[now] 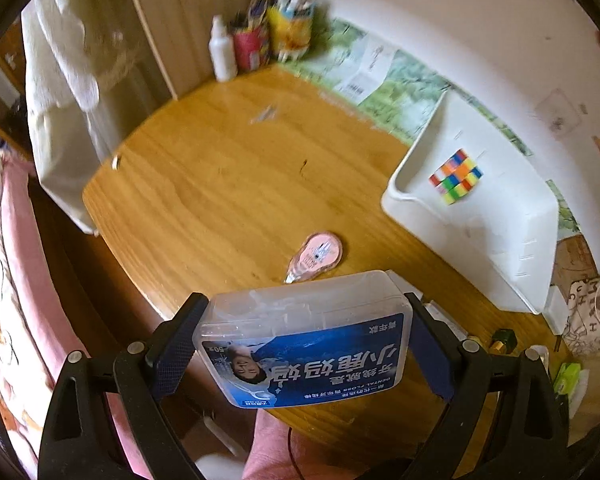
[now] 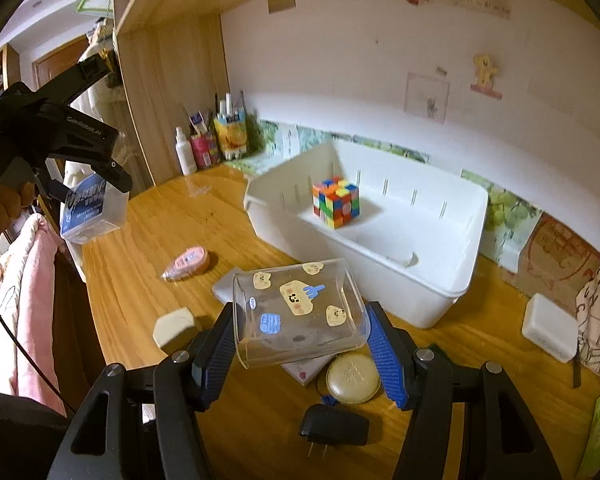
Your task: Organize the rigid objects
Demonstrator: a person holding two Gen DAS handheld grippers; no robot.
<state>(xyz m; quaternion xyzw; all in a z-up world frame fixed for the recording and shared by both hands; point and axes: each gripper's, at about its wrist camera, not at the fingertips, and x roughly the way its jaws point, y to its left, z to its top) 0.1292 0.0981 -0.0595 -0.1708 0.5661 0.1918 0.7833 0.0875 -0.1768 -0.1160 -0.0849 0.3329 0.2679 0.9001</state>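
Surface (image 2: 148,280): wood-grain top, glossy, warm orange-brown; carries everything below.

Bin (image 2: 440,304): white rigid plastic, rectangular, open-topped, slotted inner walls; stands at the far right of the surface by the wall, long axis running along the wall. Judged the destination. It lies ahead and right of the left gripper and directly ahead of the right gripper, which is the nearer of the two.

Floss box (image 1: 304,340): flat translucent plastic case, rounded corners, blue printed label. Held off the surface across its long axis by the left gripper (image 1: 306,346), whose jaws stand wide and press both ends.

Clear box (image 2: 298,312): transparent hard plastic, rounded rectangle, cartoon stickers on the upper face. Held tilted above the surface by the right gripper (image 2: 300,346), jaws about half open, blue ribbed pads clamped on its two sides; near edge of the bin just beyond it.

Cube (image 2: 336,202): multicoloured puzzle cube, hard glossy tiles, scrambled; already inside the bin, toward its left end.

Correction tape (image 2: 188,264): pink teardrop-shaped plastic shell, lying flat between the two grippers, pointed tip toward the near edge.

Round case (image 2: 352,378): pale gold disc, dimpled lid, beneath the right gripper.

Plug (image 2: 334,426): black matte adapter, prongs outward, nearest the camera.
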